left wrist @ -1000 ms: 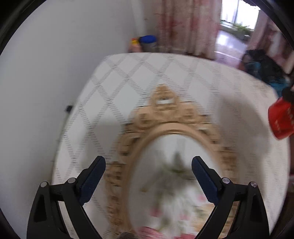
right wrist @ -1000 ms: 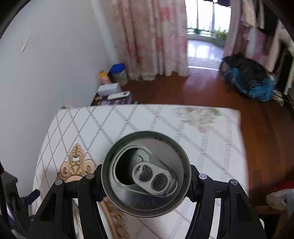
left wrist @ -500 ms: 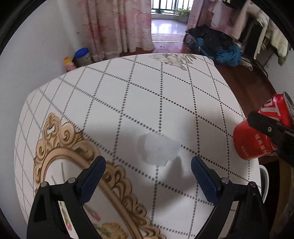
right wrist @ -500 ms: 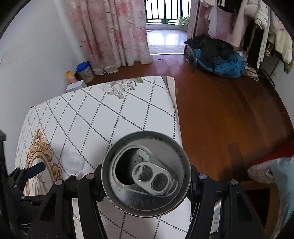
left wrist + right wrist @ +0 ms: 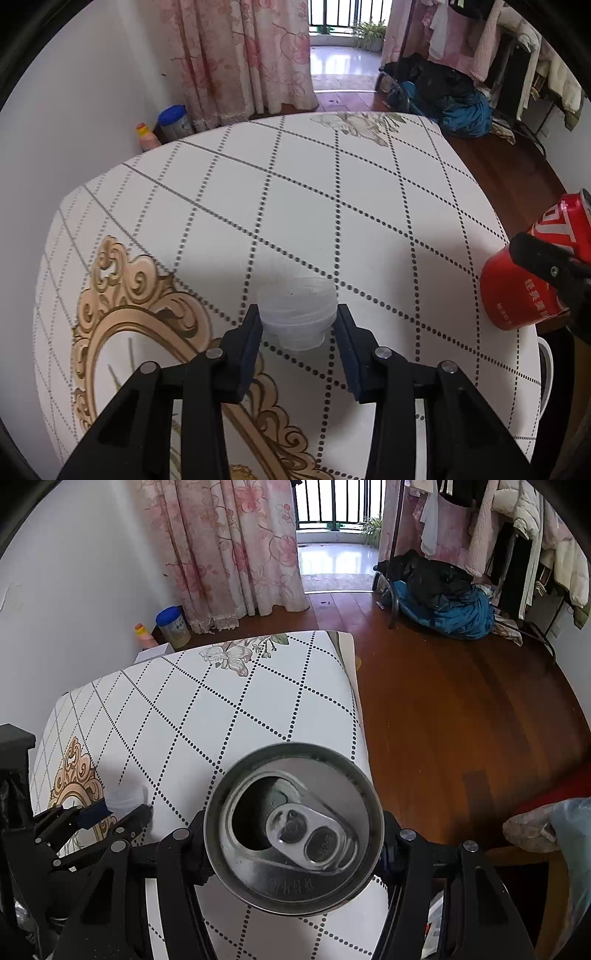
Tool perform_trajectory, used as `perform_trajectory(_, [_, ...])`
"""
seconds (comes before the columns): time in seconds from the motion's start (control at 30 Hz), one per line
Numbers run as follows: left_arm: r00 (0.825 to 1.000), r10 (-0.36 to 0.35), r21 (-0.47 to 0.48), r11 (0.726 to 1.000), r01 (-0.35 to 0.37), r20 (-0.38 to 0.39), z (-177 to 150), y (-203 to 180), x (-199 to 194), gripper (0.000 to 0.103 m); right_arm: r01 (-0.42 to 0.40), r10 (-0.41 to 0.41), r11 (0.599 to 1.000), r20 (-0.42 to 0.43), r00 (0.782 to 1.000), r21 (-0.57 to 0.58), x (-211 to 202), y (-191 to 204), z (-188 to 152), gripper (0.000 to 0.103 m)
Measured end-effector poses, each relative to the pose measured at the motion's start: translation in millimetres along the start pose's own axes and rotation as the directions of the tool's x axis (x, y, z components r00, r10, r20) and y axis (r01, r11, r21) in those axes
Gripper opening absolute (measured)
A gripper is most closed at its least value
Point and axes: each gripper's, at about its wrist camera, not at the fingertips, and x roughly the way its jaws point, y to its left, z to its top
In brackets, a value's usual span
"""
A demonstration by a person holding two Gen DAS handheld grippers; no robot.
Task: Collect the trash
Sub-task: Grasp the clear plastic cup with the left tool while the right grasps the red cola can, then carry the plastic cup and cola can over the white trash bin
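A small clear plastic cup [image 5: 295,295] stands on the white table [image 5: 332,203] with its dotted diamond pattern. My left gripper [image 5: 298,313] is closing on this cup, and both blue pads touch its sides. In the right wrist view the cup [image 5: 127,797] and the left gripper [image 5: 123,810] sit at the lower left. A red drink can [image 5: 293,823] with an open silver top fills my right gripper [image 5: 293,829], which is shut on it. The can [image 5: 517,291] hangs over the table's right edge in the left wrist view.
A gold ornate oval print [image 5: 122,314] marks the tablecloth left of the cup. A blue-lidded tin [image 5: 173,624] and an orange bottle [image 5: 142,633] stand by the floral curtain [image 5: 229,546]. A dark and blue clothes pile [image 5: 439,594] lies on the wooden floor [image 5: 461,709].
The left gripper swung right from the gold oval to the clear cup, then its jaws came in from wide apart onto the cup. The right gripper moved right with the can.
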Motion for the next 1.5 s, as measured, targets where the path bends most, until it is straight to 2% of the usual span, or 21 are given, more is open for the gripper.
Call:
perform_trajectory(0.13, [0.999,0.018,-0.029,0.999,-0.017,0.041,-1,7,-17,0.036,0.006,-0.005,1.000,0.025,1.000,-0.013,-10,5,-3,0.065])
perform_trajectory(0.27, [0.994,0.049,-0.067,0.997,-0.043,0.094,-8,15,-51,0.036,0.012,-0.011,0.999,0.062,0.998,-0.029,-31,12,-7,0.065])
perform_trajectory(0.53, [0.979,0.050,-0.119,0.993,-0.027,0.195,-19,22,-138,0.036,-0.017,0.022,0.999,0.163,0.986,-0.030,-111,14,-19,0.065])
perform_trajectory(0.77, [0.960,-0.006,-0.079,0.996,0.030,0.281,-33,-8,-220,0.036,-0.059,0.054,0.998,0.250,0.967,0.013,-201,-10,-38,0.065])
perform_trajectory(0.93, [0.950,-0.109,-0.004,0.993,0.115,0.291,-42,-52,-254,0.036,-0.063,0.039,0.995,0.298,0.954,0.073,-255,-51,-64,0.065])
perform_trajectory(1.07, [0.942,-0.204,0.069,0.979,0.193,0.268,-47,-101,-262,0.036,-0.028,-0.017,0.989,0.302,0.953,0.142,-283,-101,-92,0.065])
perform_trajectory(1.23, [0.937,-0.296,0.171,0.949,0.266,0.185,-55,-176,-246,0.036,0.035,-0.100,0.965,0.239,0.966,0.259,-288,-179,-141,0.065])
perform_trajectory(1.37, [0.931,-0.362,0.226,0.911,0.345,0.039,-62,-233,-196,0.036,0.079,-0.137,0.929,0.136,0.981,0.361,-264,-241,-185,0.065])
perform_trajectory(1.5, [0.910,-0.397,0.258,0.872,0.415,-0.121,-71,-283,-136,0.036,0.101,-0.130,0.890,0.034,0.991,0.444,-220,-288,-227,0.065])
